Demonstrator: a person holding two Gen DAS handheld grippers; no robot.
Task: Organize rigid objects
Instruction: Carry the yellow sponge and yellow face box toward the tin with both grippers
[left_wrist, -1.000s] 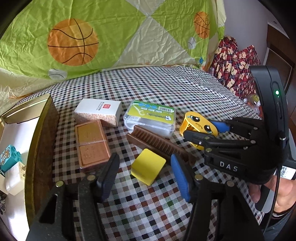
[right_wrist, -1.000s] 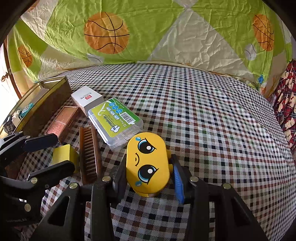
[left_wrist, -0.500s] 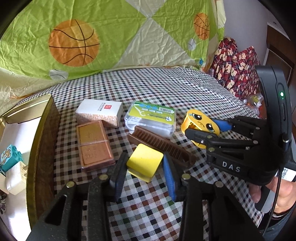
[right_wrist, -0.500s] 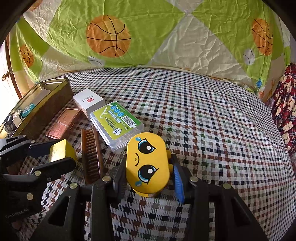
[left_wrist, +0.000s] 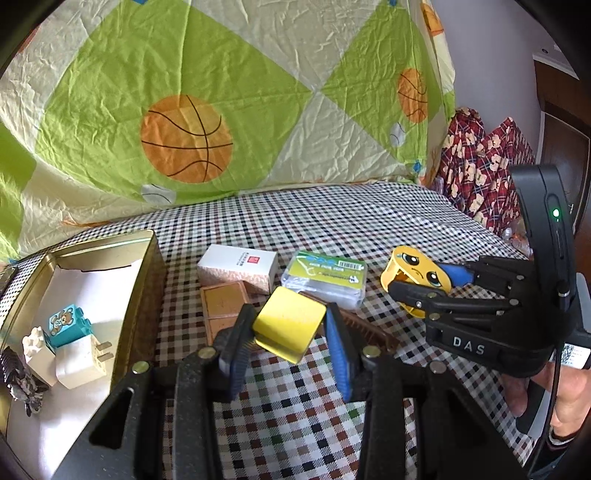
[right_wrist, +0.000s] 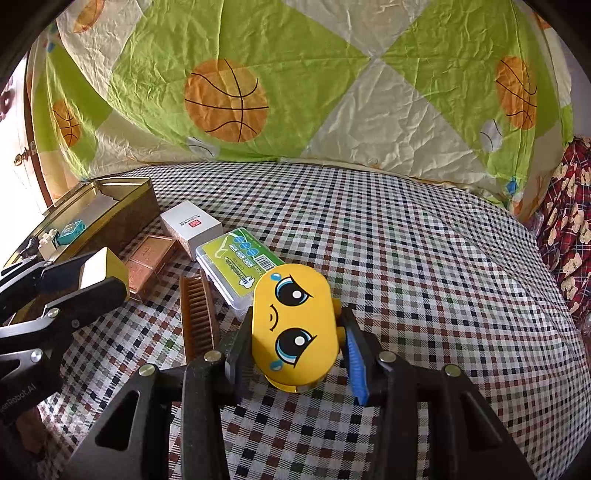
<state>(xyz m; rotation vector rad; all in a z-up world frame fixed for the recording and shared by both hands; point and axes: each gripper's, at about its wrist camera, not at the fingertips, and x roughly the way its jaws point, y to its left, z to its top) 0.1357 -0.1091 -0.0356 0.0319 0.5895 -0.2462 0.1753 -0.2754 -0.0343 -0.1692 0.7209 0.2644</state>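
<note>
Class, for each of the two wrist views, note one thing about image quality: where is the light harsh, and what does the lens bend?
Left wrist view: the white lining of the gold tin is nearly blown out by bright light; the checked cloth bulges into a curve. Right wrist view: the far left edge is overexposed; the yellow block in the left gripper shows white glare; dark corners frame both views.

Backdrop and bedding
A basketball-print sheet (right_wrist: 295, 81) hangs behind the checkered cloth (right_wrist: 424, 258); red plaid fabric (left_wrist: 480, 166) (bear-patterned) sits beside.

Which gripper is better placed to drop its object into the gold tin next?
Left gripper: it holds the yellow block close beside the gold tin; the right gripper is farther.
</note>
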